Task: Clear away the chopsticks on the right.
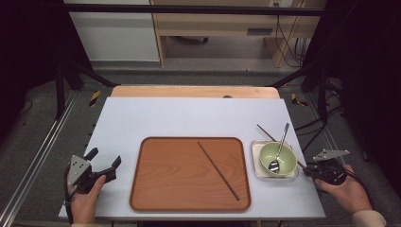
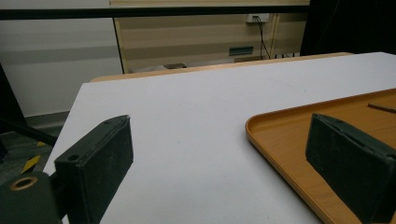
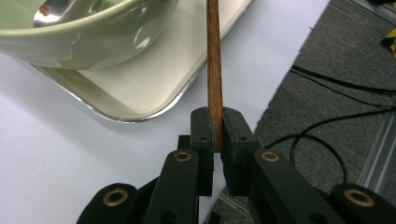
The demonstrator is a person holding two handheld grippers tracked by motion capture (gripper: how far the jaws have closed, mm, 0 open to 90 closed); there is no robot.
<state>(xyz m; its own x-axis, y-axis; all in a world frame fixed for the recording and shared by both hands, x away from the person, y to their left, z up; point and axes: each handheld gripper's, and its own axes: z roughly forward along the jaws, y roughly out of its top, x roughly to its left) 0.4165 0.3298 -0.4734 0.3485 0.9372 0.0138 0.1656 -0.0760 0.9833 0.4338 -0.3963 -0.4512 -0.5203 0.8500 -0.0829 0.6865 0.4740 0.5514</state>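
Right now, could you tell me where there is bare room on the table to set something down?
The white table is bare behind the wooden tray and to its left, near the open left gripper. The tray holds one chopstick. It is crowded at right: bowl, spoon, metal dish, right gripper.

Both tools are matte black. The left gripper [image 1: 105, 162], at the frame's lower left, carries a grey three-cornered plate dotted with small screws, and its jaws are broad, flat black blocks. The right gripper [image 3: 215, 130] has brass-ringed pivots on its black links. A cream sleeve cuff [image 1: 369, 218] shows at the lower right corner
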